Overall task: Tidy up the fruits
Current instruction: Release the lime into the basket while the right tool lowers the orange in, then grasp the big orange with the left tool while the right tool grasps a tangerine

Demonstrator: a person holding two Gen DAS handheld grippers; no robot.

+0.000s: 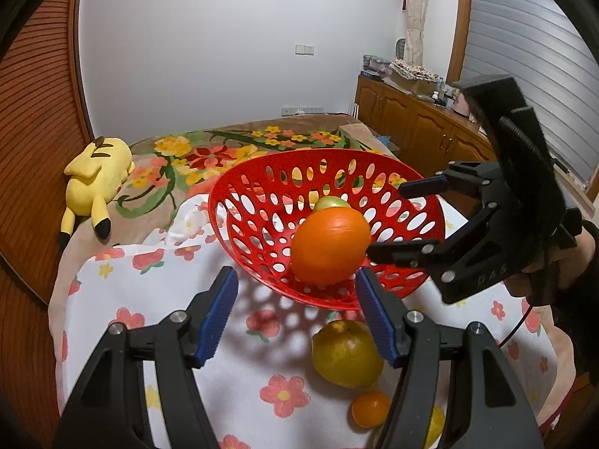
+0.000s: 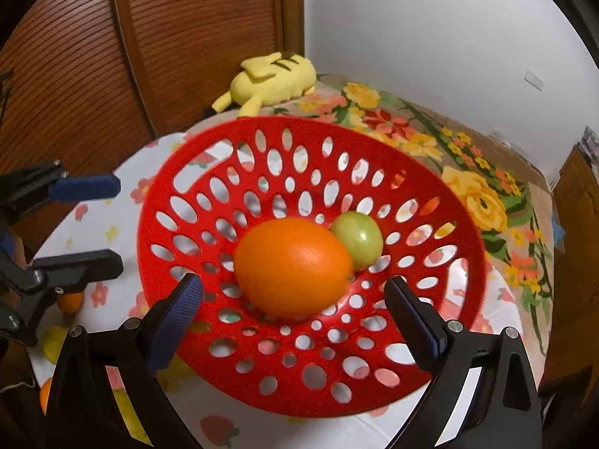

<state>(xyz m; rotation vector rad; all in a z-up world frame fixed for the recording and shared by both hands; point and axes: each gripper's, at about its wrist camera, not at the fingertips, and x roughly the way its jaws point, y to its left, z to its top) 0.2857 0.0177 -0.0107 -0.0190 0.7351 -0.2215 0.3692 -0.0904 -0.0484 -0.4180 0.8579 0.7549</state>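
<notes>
Both my grippers stand with jaws apart, gripping nothing — my left gripper (image 1: 295, 316) hangs over the flowered cloth (image 1: 239, 385) just before the red basket (image 2: 179, 191), my right gripper (image 2: 294, 312) over the basket's near rim. The large orange (image 2: 294, 267) lies in the basket's middle, touching a green fruit (image 2: 359, 237) behind it. A yellow lemon (image 1: 346, 353) and small orange (image 1: 370, 408) sit on the cloth near its front edge.

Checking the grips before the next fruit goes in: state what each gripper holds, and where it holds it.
Nothing is held. The left gripper and right gripper both stand open and empty; the orange lies free in the red basket.
</notes>
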